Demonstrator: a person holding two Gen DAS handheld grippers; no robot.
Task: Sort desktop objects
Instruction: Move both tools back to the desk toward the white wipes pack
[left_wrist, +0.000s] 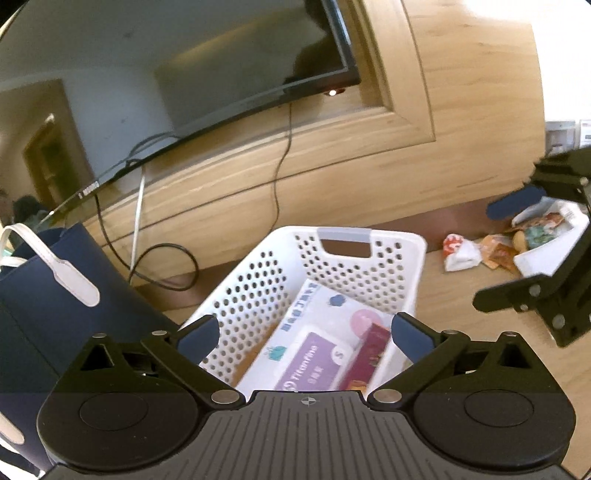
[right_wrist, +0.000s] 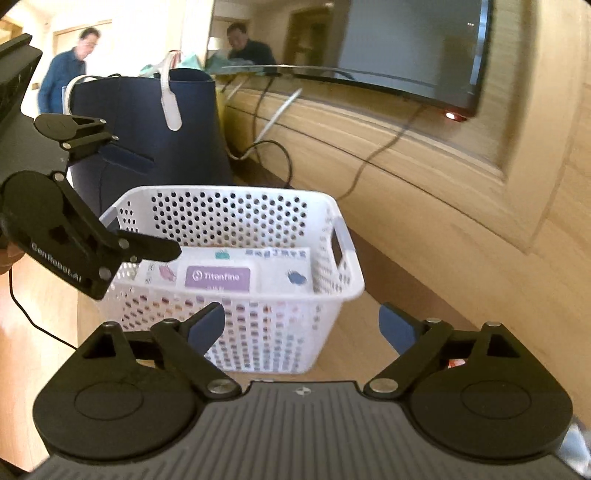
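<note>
The white perforated plastic basket (left_wrist: 258, 291) sat on the light wooden desktop (left_wrist: 424, 314), right in the middle of the action, its grey-edged handle slot facing the wall. Inside it lay a flat white box printed with blue and pink cartoon shapes (left_wrist: 325, 314), and on top of that a white pack with a purple Titanfine label (right_wrist: 217, 277). A dark red carton (left_wrist: 369, 354) leaned along the pack's right edge in the left wrist view.

The left gripper (left_wrist: 306, 338) hung over the near rim of the basket, its blue-padded jaws spread wide, and nothing was between them. The right gripper (right_wrist: 303, 326) stood just in front of the basket's near wall, jaws likewise parted wide and empty.

Out to the left of the basket stood a navy tote bag with white strap handles (right_wrist: 147, 129), upright on the desktop. To the right, well apart from the basket, a white tray of mixed snack packets (left_wrist: 543, 236) rested near the wall, with a small red-and-white wrapped packet (left_wrist: 460, 253) just beside it on the wood. Behind everything ran the wooden wall panel (left_wrist: 424, 110) with a dark flat screen (right_wrist: 406, 44) mounted on it, black cables (left_wrist: 280, 166) dangling down. A person in a blue top (right_wrist: 66, 70) stood far in the background.
</note>
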